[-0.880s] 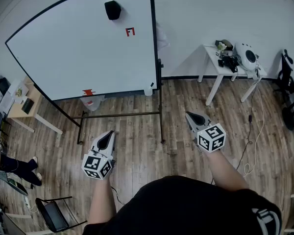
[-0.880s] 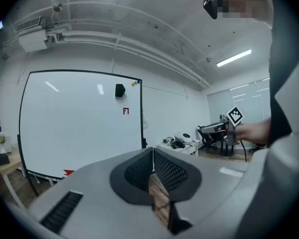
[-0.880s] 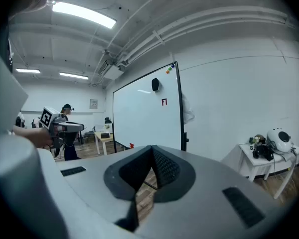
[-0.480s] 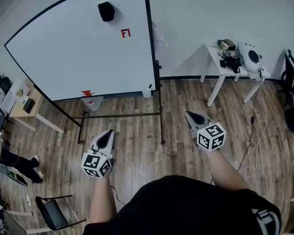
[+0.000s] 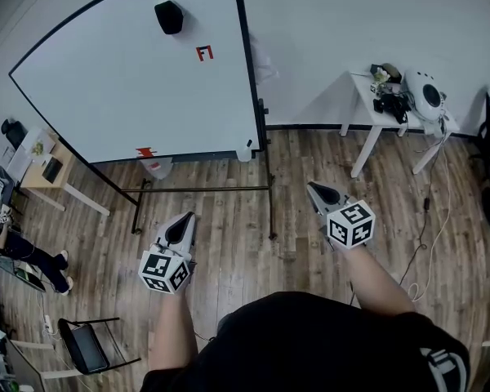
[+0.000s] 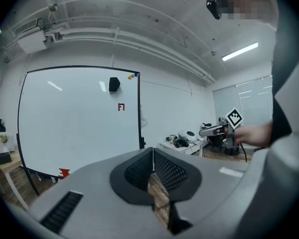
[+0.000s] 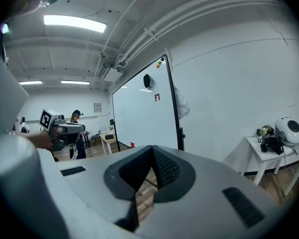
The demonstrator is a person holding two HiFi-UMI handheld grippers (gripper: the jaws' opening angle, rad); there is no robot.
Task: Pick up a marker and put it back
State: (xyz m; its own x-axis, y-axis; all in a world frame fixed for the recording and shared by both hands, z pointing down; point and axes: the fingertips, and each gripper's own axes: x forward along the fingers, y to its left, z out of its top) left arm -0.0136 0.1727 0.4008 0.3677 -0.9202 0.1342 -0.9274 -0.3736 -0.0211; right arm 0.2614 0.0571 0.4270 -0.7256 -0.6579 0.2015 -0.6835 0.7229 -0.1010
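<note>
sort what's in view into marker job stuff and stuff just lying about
For the job: whiteboard, left claw, right claw (both shut, empty); no marker clearly visible.
Lying about: white side table, chair, black block on the board.

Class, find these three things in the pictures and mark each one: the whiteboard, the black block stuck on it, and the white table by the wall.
whiteboard (image 5: 122,88), head view, on its bare white face.
black block (image 5: 169,16), head view, on the middle of its body.
white table (image 5: 366,95), head view, on the bare left part of its top.
</note>
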